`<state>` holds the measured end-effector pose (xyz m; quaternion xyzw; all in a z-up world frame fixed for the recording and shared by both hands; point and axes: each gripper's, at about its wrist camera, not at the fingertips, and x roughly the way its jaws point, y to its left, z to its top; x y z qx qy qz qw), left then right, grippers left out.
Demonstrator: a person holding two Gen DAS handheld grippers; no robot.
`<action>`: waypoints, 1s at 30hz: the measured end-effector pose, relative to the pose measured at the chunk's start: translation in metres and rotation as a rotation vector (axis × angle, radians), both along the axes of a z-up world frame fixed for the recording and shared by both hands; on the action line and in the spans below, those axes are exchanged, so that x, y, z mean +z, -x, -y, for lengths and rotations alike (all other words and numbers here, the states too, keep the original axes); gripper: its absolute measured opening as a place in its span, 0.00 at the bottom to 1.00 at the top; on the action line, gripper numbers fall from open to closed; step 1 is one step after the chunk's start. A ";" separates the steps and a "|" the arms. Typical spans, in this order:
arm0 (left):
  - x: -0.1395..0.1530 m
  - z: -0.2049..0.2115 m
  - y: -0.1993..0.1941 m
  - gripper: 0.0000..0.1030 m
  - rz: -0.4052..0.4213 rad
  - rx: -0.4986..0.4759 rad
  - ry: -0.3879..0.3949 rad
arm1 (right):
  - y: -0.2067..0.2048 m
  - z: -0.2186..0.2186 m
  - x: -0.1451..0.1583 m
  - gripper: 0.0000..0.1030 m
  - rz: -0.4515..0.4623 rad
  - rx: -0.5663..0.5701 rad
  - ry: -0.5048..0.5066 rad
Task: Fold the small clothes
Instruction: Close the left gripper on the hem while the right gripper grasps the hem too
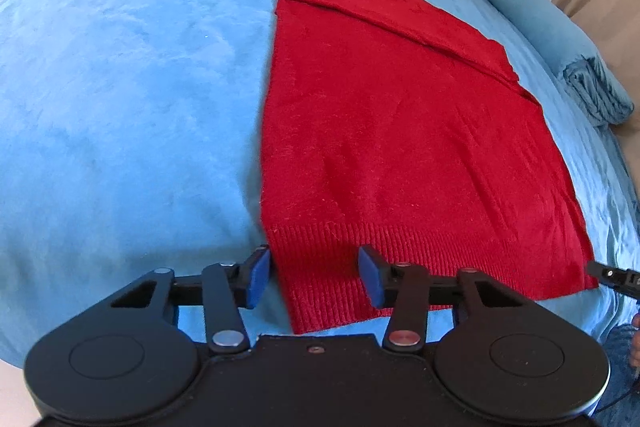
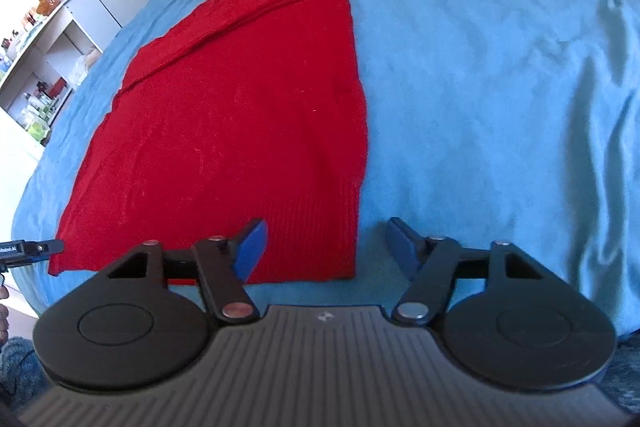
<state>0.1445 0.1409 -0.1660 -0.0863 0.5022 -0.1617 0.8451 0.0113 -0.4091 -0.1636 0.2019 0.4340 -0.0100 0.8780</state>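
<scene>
L gripper [image 1: 316, 277] astride sweater [image 1: 392, 131] hem corner, R gripper [image 2: 326, 249] likewise; neither yet pinching. Grab both layers, lift evenly across bed [image 1: 120, 87].

Both wrist cameras look steeply down from close above the bed's [image 1: 120, 87] near edge. The left view sits over the red sweater's [image 1: 380, 127] left hem corner, the right view over its right corner [image 2: 320, 247] — both share the whole sweater.

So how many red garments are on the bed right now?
1: a red knit sweater lying flat on the blue bedspread, its ribbed hem nearest both grippers. Nothing else red shows; anything beneath it would be hidden.
</scene>
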 end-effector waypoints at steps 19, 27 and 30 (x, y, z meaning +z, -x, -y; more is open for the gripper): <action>-0.006 -0.004 -0.004 0.42 -0.043 -0.016 0.040 | -0.006 0.005 -0.011 0.38 -0.024 -0.036 -0.078; 0.005 -0.005 0.002 0.06 -0.030 0.004 0.026 | -0.004 0.003 -0.008 0.19 -0.001 -0.044 -0.060; 0.019 -0.003 0.005 0.06 -0.005 0.004 0.035 | -0.001 0.004 0.002 0.19 0.031 -0.046 -0.073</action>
